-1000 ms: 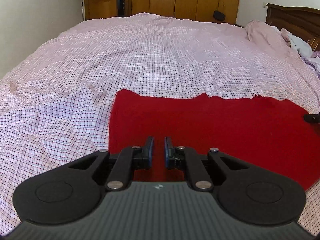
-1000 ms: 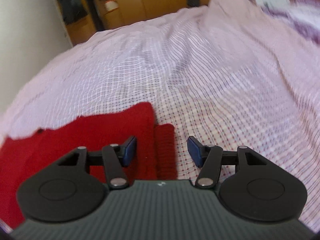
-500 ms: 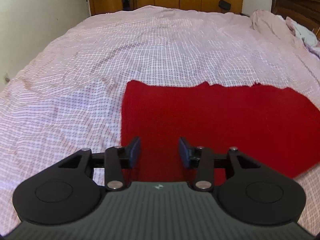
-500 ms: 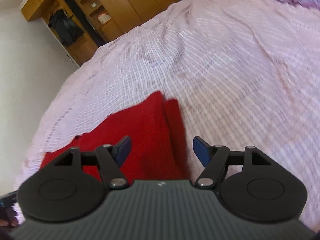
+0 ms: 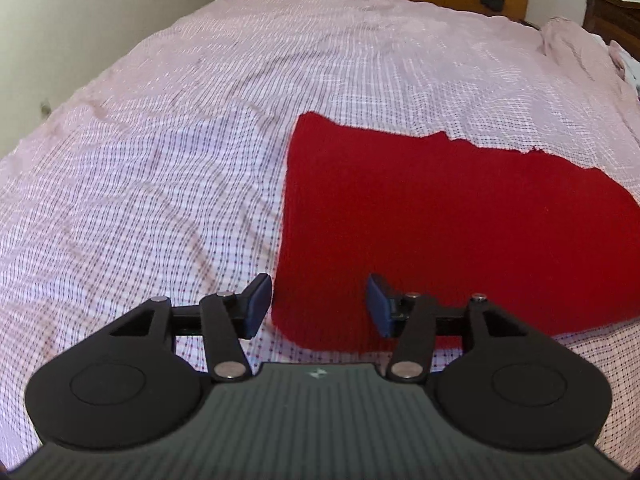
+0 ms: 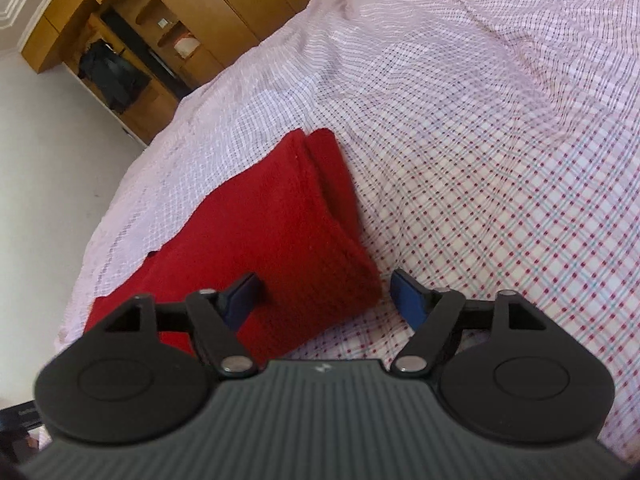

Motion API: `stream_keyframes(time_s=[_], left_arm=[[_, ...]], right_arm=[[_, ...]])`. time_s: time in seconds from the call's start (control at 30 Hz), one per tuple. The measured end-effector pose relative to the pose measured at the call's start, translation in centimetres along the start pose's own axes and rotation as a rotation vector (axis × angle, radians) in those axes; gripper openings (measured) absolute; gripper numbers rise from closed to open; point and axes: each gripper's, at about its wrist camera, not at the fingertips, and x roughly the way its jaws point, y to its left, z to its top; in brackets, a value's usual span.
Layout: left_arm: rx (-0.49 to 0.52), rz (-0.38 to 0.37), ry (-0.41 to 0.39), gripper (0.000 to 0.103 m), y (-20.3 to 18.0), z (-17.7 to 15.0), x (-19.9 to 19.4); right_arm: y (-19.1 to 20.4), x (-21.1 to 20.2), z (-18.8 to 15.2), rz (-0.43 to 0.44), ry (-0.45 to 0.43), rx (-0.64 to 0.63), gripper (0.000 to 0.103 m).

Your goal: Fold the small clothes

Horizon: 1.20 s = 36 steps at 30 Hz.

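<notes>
A red knitted garment (image 5: 460,220) lies folded flat on the checked bedsheet (image 5: 180,168). My left gripper (image 5: 318,304) hovers over the garment's near left corner. Its jaws are opening, and its blue pads (image 5: 378,306) press on nothing. In the right wrist view the same red garment (image 6: 272,232) shows its folded right end with a ribbed cuff. My right gripper (image 6: 326,300) stands above that near corner, which lies between the opening jaws, untouched by the pads (image 6: 408,298).
The pink checked sheet (image 6: 480,140) covers the whole bed. Wooden wardrobes (image 6: 180,20) stand beyond the far edge, with a dark garment (image 6: 112,76) hanging there. A wooden headboard (image 5: 612,16) and bunched bedding are at the far right. A pale wall (image 5: 80,20) runs along the left.
The left gripper went from shut to open and drew back towards the garment's left corner. The right gripper opened wider, rolled and shifted, so the garment's right end now sits between its jaws.
</notes>
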Motion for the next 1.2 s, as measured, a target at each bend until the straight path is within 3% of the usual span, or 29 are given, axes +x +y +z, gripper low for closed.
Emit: stream_keyframes(time_s=[0.27, 0.37, 0.67, 0.87, 0.97, 1.03, 1.1, 1.2], left_arm=[[-0.05, 0.029, 0.013, 0.064, -0.2, -0.6, 0.2], [-0.055, 0.038, 0.009, 0.064, -0.4, -0.8, 0.3], [-0.091, 0.019, 0.016, 0.066, 0.2, -1.0, 0.6], [-0.112, 0.004, 0.016, 0.067, 0.7, -1.2, 0.7], [-0.116, -0.002, 0.016, 0.068, 0.8, -1.3, 0.8], [-0.113, -0.009, 0.018, 0.068, 1.0, -1.3, 0.9], [-0.106, -0.022, 0.018, 0.068, 1.2, -1.2, 0.8], [-0.096, -0.015, 0.009, 0.068, 1.7, -1.0, 0.3]], right_arm=[[-1.3, -0.2, -1.4, 0.066, -0.048, 0.041, 0.079], [-1.1, -0.1, -1.0, 0.101, -0.039, 0.063, 0.084], [-0.4, 1.2, -1.2, 0.181, -0.062, 0.147, 0.084], [0.1, 2.3, -0.7, 0.171, -0.079, 0.191, 0.083], [0.0, 2.8, -0.3, 0.156, -0.093, 0.225, 0.073], [0.0, 3.3, 0.1, 0.118, -0.102, 0.239, 0.051], [0.0, 4.0, 1.0, 0.109, -0.104, 0.256, 0.041], [0.5, 3.9, 1.7, 0.117, -0.12, 0.276, 0.036]])
